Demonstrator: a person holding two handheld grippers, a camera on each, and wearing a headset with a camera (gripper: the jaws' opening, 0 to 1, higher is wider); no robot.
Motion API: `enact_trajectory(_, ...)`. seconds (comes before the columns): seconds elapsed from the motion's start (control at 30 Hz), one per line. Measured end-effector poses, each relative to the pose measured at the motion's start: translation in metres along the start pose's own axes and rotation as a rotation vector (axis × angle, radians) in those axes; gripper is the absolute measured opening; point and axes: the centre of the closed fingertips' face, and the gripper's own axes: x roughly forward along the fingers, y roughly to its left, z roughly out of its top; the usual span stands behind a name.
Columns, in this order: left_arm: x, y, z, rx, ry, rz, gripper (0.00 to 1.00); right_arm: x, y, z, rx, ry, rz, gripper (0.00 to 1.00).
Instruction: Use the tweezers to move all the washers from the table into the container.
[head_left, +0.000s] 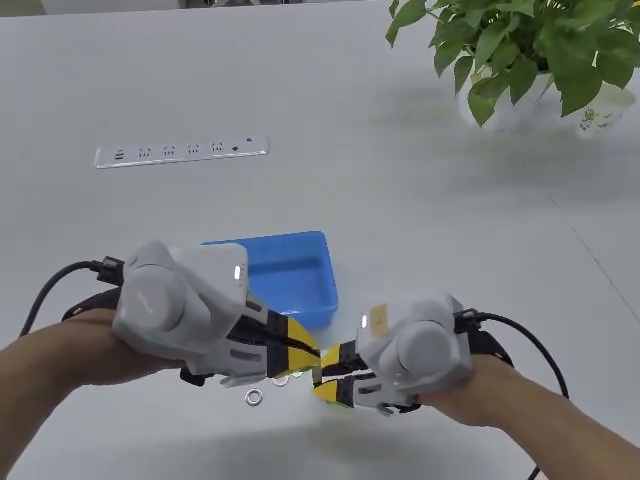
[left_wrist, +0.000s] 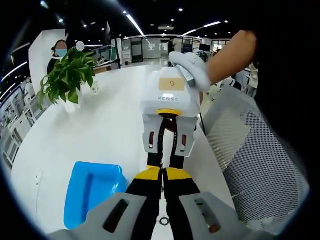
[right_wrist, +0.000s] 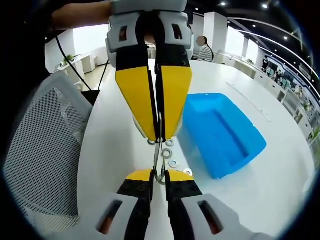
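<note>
Meeting tip to tip low over the table (head_left: 420, 200), the left gripper (head_left: 305, 352) and right gripper (head_left: 328, 378) share the tweezers (right_wrist: 158, 150) between them: the left jaws are pressed together on one end of the thin metal, and the right jaws pinch the other end. Several washers (right_wrist: 173, 163) lie on the table directly under and just beside the two sets of jaw tips. The blue container (head_left: 290, 270) sits just beyond the jaws, close to the washers, its open side up.
</note>
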Motion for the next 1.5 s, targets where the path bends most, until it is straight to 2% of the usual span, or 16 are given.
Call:
enact_trajectory(0.53,-0.001,-0.001,0.0,0.007,0.005,-0.001,0.05,0.0,0.001,-0.002,0.052,0.022,-0.006,0.08)
enact_trajectory(1.0,-0.002,-0.001,0.0,0.013,0.017,0.01,0.06,0.0,0.003,-0.001,0.083,0.003,-0.005,0.06)
enact_trajectory(1.27,-0.005,-0.003,-0.003,0.0,0.022,0.014,0.1,0.001,0.004,0.0,0.084,-0.002,-0.007,0.06)
enact_trajectory(1.5,-0.013,-0.003,-0.006,-0.033,0.01,0.035,0.21,-0.001,0.002,0.003,0.072,0.0,-0.017,0.06)
